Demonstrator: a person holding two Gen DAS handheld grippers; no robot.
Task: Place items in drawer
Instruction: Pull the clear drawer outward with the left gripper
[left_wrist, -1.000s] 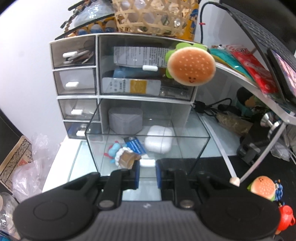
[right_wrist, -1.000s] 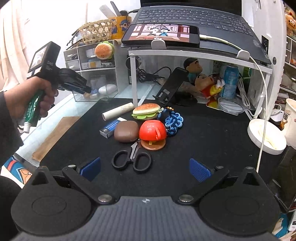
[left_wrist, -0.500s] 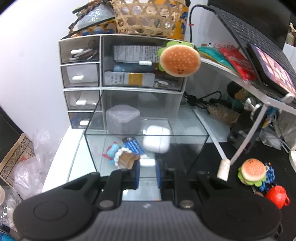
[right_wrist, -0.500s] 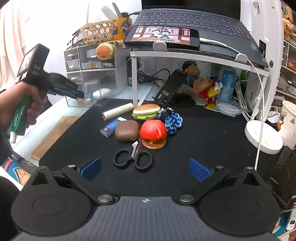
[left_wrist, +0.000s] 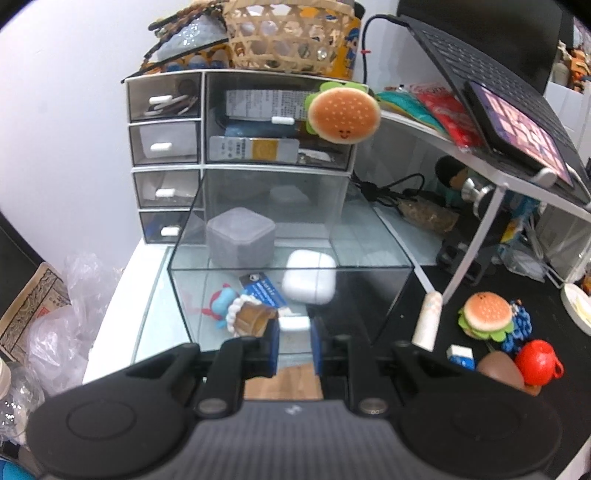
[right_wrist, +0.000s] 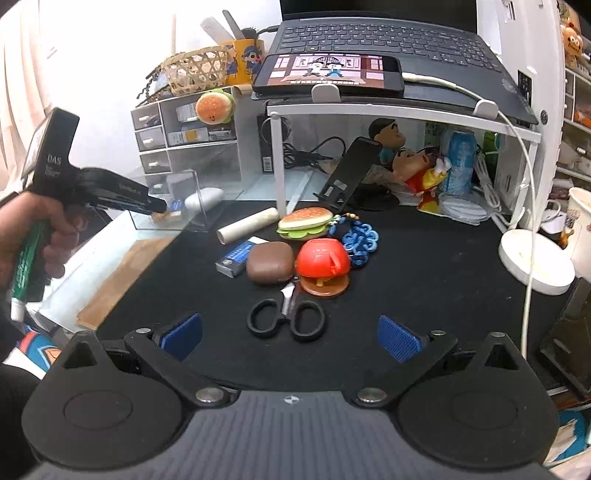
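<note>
Left wrist view: left gripper (left_wrist: 294, 344) fingers around drawer (left_wrist: 290, 267) handle (left_wrist: 293, 323)

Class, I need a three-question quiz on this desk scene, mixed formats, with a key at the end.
1. True or false: the left tongs grip the white handle of the clear drawer.
2. Which lies inside the drawer? A) scissors B) white earbud case C) red toy cup
3. Fill in: the right tongs are ____, holding nothing.

Key: 1 true; 2 B; 3 open
</note>
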